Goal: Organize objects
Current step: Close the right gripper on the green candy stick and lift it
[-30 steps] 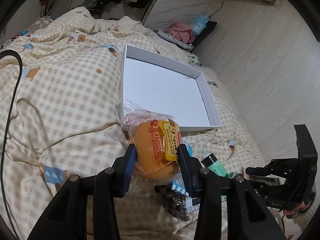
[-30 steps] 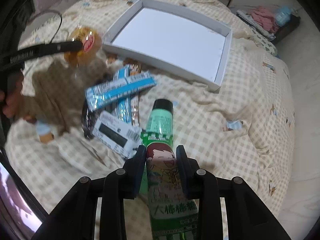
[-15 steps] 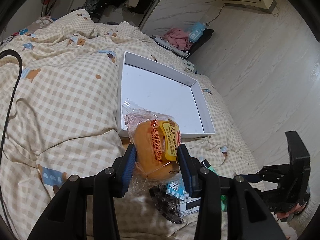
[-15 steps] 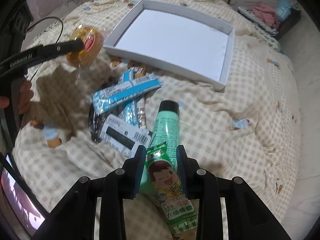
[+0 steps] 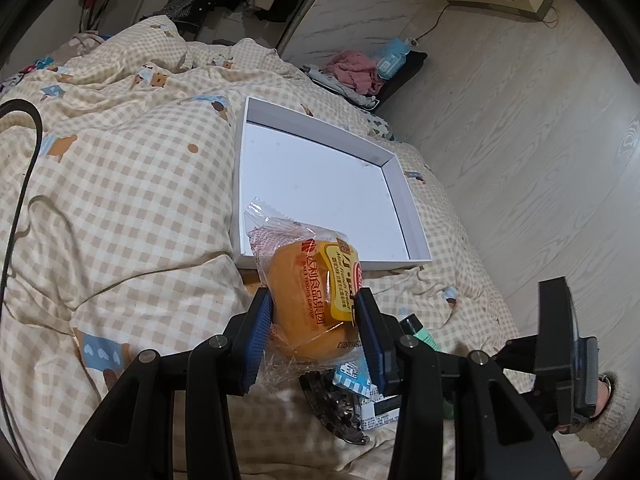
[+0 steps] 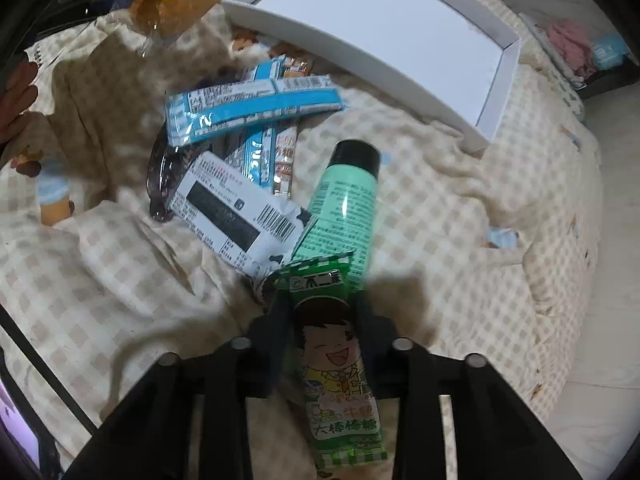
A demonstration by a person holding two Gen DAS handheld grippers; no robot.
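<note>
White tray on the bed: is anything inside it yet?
Nothing shows inside the white tray; its floor is bare in both views. The wrapped bun in the left gripper covers the near-left corner in the left view.

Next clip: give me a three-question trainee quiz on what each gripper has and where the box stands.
1. True or false: the left gripper is shut on a wrapped bun.
2. What does the right gripper hold? A) the mint bottle B) the green candy packet C) a blue snack bar
3. Fill in: the white box on the bed holds ____ items.

Key
1. True; the bun sits between both pads.
2. B; the green candy packet is clamped, while the mint bottle and blue snack bar lie on the blanket.
3. No.
</note>
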